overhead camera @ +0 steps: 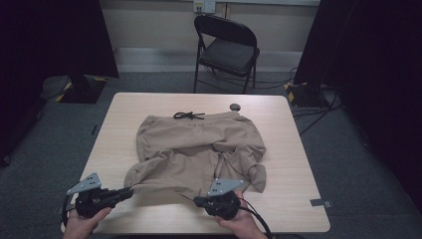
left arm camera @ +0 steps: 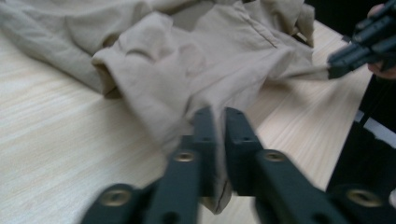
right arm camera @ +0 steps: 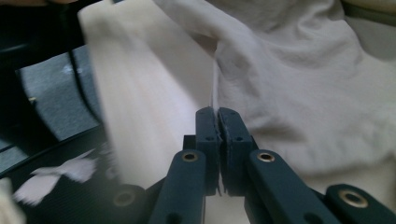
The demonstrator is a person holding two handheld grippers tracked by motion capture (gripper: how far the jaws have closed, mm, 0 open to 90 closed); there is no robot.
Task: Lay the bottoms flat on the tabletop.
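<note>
**A:** How far along does the folding look?

**B:** Early, I'd judge. The tan shorts point(overhead camera: 199, 149) lie rumpled in the middle of the desk point(overhead camera: 293, 149), waistband on the far side with the black drawstring point(overhead camera: 188, 115) at its edge. The legs are bunched on the near side, not flat and not folded yet.

**A:** And the claws?

**B:** Both are at the near hem of the shorts. The left claw point(left arm camera: 220, 122) is pressed together on a fold of cloth at the hem of the left leg. The right claw point(right arm camera: 217, 120) is pinching a thin edge of the same shorts near the middle of the hem, drawing it taut.

**A:** So what's left?

**B:** Probably pulling the legs straight, smoothing them, then the folds themselves. All of that looks undone.

**A:** Any containers?

**B:** No box, bag or basket on the desk. Just a small dark round thing point(overhead camera: 235, 106) beyond the waistband, too small to identify. A folding chair point(overhead camera: 226, 47) stands past the desk.
</note>
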